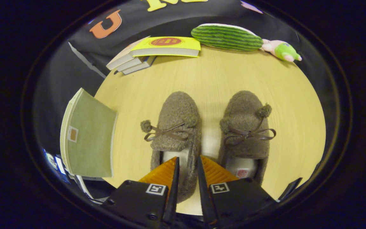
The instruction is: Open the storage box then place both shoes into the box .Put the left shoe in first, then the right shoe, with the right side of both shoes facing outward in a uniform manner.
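Two brown fuzzy slippers with bow laces and pom-poms stand side by side on the wooden table [221, 76], toes pointing away from me. The left shoe [176, 121] is right ahead of my gripper [186, 160]. One finger sits inside its opening and the other outside, and the shoe's right side wall is pinched in the narrow gap between them. The right shoe [245, 121] stands apart, just right of the fingers. The green storage box [89, 136] stands left of the left shoe at the table's edge, showing a flat green panel with a small label.
Behind the shoes, at the back of the table, lies a yellow book [167, 46] on a fanned stack of books [129, 62]. A striped watermelon plush [226, 37] and a pink-and-green plush toy [281, 49] lie at the back right.
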`<action>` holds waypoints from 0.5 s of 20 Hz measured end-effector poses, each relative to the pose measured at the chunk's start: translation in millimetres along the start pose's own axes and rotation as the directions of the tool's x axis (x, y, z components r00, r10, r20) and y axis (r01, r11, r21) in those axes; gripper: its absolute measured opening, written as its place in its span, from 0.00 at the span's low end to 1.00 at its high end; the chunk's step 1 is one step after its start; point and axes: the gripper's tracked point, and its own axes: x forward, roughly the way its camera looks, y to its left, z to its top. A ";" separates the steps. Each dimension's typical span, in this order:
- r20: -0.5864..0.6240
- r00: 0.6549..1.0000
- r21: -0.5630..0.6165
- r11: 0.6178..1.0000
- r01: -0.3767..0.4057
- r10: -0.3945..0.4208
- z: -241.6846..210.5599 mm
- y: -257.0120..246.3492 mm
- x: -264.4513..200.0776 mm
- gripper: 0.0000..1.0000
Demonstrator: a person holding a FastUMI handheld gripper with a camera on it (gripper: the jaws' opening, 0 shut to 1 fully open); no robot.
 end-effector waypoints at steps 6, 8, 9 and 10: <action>-0.014 0.999 0.112 0.993 -0.048 0.050 -0.8 -3.4 5.3 0.07; -0.008 0.994 0.173 0.979 -0.110 0.113 -2.6 6.1 -2.3 0.06; -0.003 0.991 0.195 0.972 -0.130 0.133 -2.3 10.0 -6.5 0.06; 0.005 0.989 0.217 0.965 -0.148 0.151 -2.6 15.8 -10.7 0.06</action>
